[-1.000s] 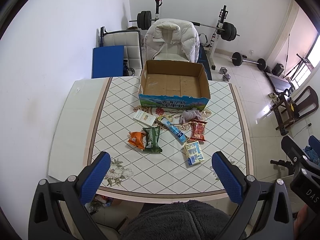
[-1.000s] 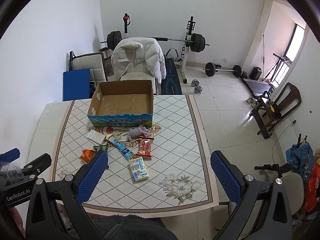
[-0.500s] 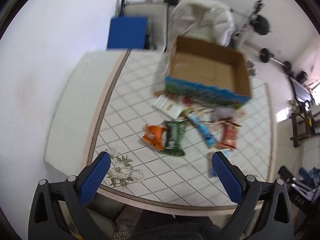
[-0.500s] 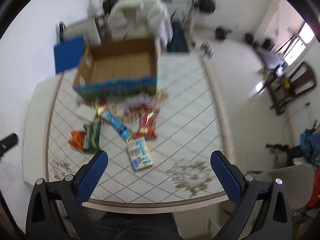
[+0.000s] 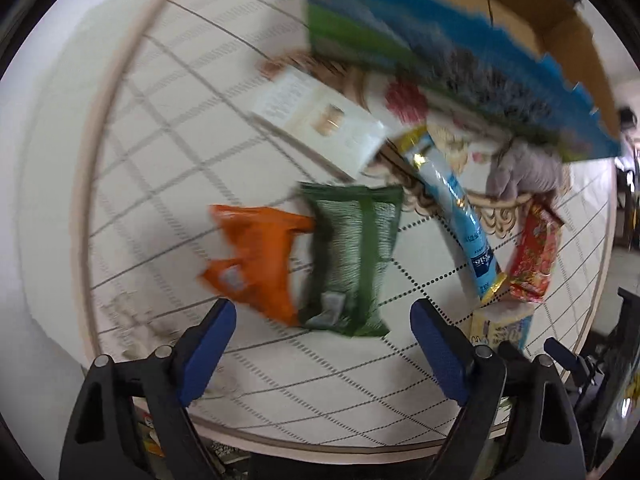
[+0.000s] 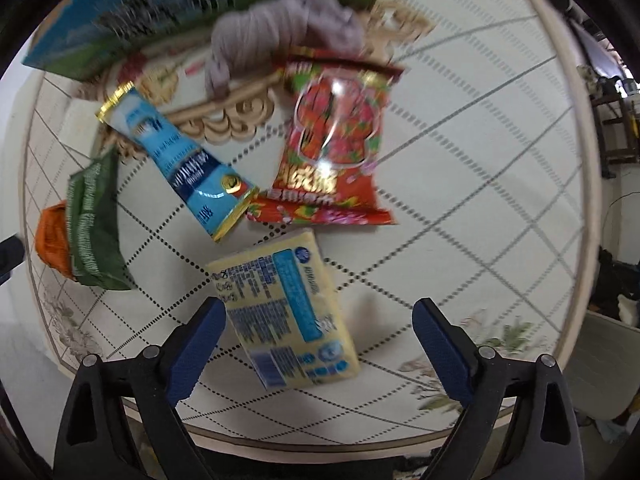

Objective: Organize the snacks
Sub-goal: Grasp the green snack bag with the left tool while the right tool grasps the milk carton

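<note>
My left gripper [image 5: 322, 326] is open just above the near ends of an orange packet [image 5: 256, 258] and a green packet [image 5: 352, 264]. Beyond them lie a white box [image 5: 320, 124], a blue stick pack [image 5: 452, 204], a red packet [image 5: 534, 256] and a grey-purple bundle [image 5: 524, 172]. The cardboard box [image 5: 460, 48] stands at the far side. My right gripper [image 6: 318, 324] is open over a yellow-and-blue pack [image 6: 288, 312]. The red packet [image 6: 336, 140], blue stick pack [image 6: 180, 160] and green packet [image 6: 90, 224] lie beyond it.
The patterned table [image 6: 460, 160] has bare room to the right of the snacks. Its near edge [image 5: 320, 444] curves just under my left gripper. A chair [image 6: 612, 128] stands off the table's right side.
Both grippers have dropped down and forward toward the table, so the snacks now fill the views. Both stay open. The snacks have not moved.
</note>
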The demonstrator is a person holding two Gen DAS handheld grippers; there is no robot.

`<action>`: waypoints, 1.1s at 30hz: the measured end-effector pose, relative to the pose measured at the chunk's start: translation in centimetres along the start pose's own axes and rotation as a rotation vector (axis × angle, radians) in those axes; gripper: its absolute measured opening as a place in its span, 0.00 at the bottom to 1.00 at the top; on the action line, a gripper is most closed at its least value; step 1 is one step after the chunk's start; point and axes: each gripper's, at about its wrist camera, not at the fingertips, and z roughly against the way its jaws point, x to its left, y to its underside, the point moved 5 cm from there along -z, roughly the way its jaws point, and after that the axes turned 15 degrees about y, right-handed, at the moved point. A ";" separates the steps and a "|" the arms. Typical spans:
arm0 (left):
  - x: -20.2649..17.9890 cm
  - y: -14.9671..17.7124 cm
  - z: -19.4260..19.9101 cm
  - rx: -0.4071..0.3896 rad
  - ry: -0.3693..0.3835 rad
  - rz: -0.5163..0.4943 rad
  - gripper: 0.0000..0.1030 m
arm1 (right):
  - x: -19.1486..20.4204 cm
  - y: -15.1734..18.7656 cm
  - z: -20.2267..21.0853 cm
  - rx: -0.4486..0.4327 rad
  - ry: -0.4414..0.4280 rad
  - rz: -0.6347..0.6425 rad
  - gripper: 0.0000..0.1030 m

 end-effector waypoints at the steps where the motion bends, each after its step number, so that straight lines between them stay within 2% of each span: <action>1: -0.3 -0.4 -1.0 0.019 -0.005 -0.005 0.86 | 0.2 0.1 -0.4 0.010 -0.006 0.003 0.93; 3: -0.8 -1.0 -3.1 0.069 -0.025 -0.030 0.86 | 0.6 0.2 -1.0 0.024 -0.015 0.015 0.93; 5: -1.0 -1.4 -5.0 0.113 -0.069 -0.049 0.80 | 0.8 0.4 -1.7 0.037 -0.021 0.020 0.93; 6: -0.9 -1.5 -5.6 0.127 -0.086 -0.050 0.73 | 1.0 0.6 -2.0 0.045 -0.031 0.022 0.93; 7: -0.7 -1.5 -6.2 0.139 -0.100 -0.048 0.60 | 1.1 0.7 -2.3 0.052 -0.038 0.021 0.92; 9: -0.5 -1.5 -7.3 0.165 -0.114 -0.048 0.43 | 1.4 1.0 -3.1 0.065 -0.051 0.022 0.82; 12: -0.4 -1.2 -7.4 0.153 -0.122 -0.046 0.37 | 1.7 1.6 -4.1 0.078 -0.067 0.025 0.72; 13: -0.6 -1.1 -7.2 0.143 -0.130 -0.053 0.34 | 1.8 1.8 -4.3 0.076 -0.064 0.025 0.72; 17: -1.2 0.0 -6.0 0.104 -0.160 -0.061 0.31 | 2.2 2.3 -4.1 0.078 -0.067 0.008 0.68; 23: -3.0 3.3 -2.7 0.044 -0.151 -0.068 0.30 | 0.9 4.1 -1.9 0.063 -0.142 -0.008 0.67; 29: -7.1 6.6 2.7 -0.054 -0.051 -0.080 0.29 | -1.7 5.2 4.1 -0.027 -0.228 0.011 0.67; 33: -11.8 4.2 7.6 -0.138 0.051 -0.110 0.29 | -4.6 3.6 10.2 -0.111 -0.270 0.010 0.67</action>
